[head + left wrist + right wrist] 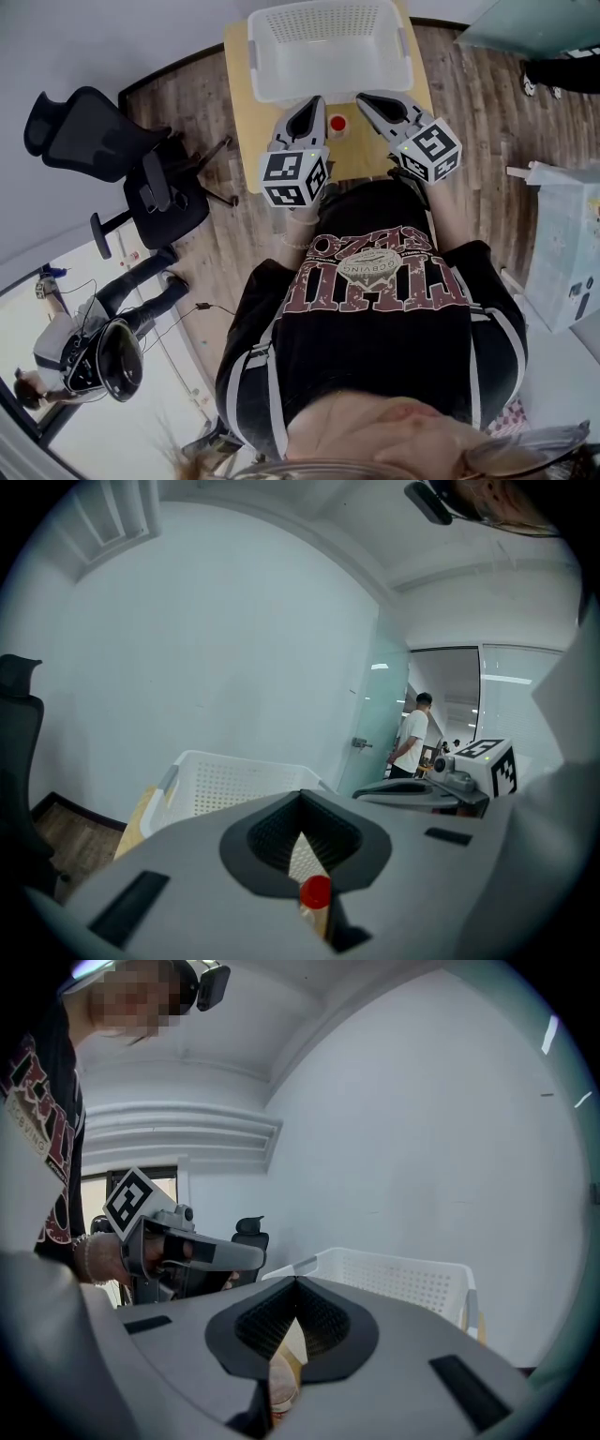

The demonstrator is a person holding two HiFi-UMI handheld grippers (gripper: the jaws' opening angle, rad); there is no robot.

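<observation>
Seen from above the wearer's head, nearest first: black T-shirt with red and white lettering (pixel 375 281), chin and glasses cut off at the bottom edge. Just beyond, held out over a pale tan wooden table (pixel 242 122), two grey hand-held grippers side by side, each with a black-and-white marker cube at the back. Left gripper (pixel 316 99): jaws pressed together to a point, clamped on nothing. Right gripper (pixel 362 97): jaws likewise closed tip to tip, nothing gripped. On the table between the two, near both but touched by neither, a small upright bottle with a round red cap (pixel 337 125). From the left gripper view, glimpsed only as a red cap (pixel 315 891) through the narrow slit under the closed pads; from the right gripper view, only as a pale blurred body (pixel 281 1387), cap hidden. Contents too small to tell. Directly behind, a white perforated plastic basket (pixel 265 80) with grey handles, filling the far end of the table, only its own dotted floor showing inside. Left of the table, on wood-plank floor, a black mesh office chair (pixel 103 131). Farther off at lower left, another person (pixel 66 347), partly cut off and hard to make out. At the right edge, a pale blue box (pixel 562 244), only partly in frame. In the left gripper view, far off beside a glass door, a standing figure in a white shirt (pixel 410 738), small and indistinct.
</observation>
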